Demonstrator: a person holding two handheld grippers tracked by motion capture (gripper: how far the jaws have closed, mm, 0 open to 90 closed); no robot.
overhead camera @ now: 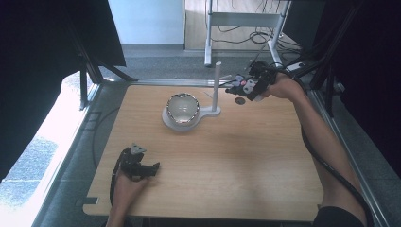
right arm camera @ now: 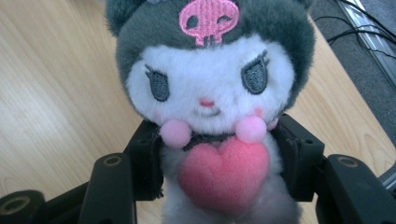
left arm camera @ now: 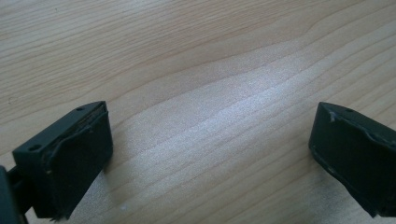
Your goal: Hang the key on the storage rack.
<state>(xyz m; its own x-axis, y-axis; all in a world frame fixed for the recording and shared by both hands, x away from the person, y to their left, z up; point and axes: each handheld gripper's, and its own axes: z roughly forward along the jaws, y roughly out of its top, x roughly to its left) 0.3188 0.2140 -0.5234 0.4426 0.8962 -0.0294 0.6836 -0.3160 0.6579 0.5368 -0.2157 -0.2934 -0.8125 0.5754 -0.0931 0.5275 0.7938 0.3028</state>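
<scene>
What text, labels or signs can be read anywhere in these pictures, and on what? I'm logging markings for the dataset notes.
No readable words, numbers or brand names.
Only a sign, no lettering: a pink embroidered skull on the dark hood of the plush toy held in the right gripper.
No marking shows on the bowl, its white stand, the table or the left gripper.

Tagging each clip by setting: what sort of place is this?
Probably a lab or recording workspace: a bare wooden table inside dark curtains, loose cables on the grey floor behind, and handheld grippers, the right clamping a plush toy.
</scene>
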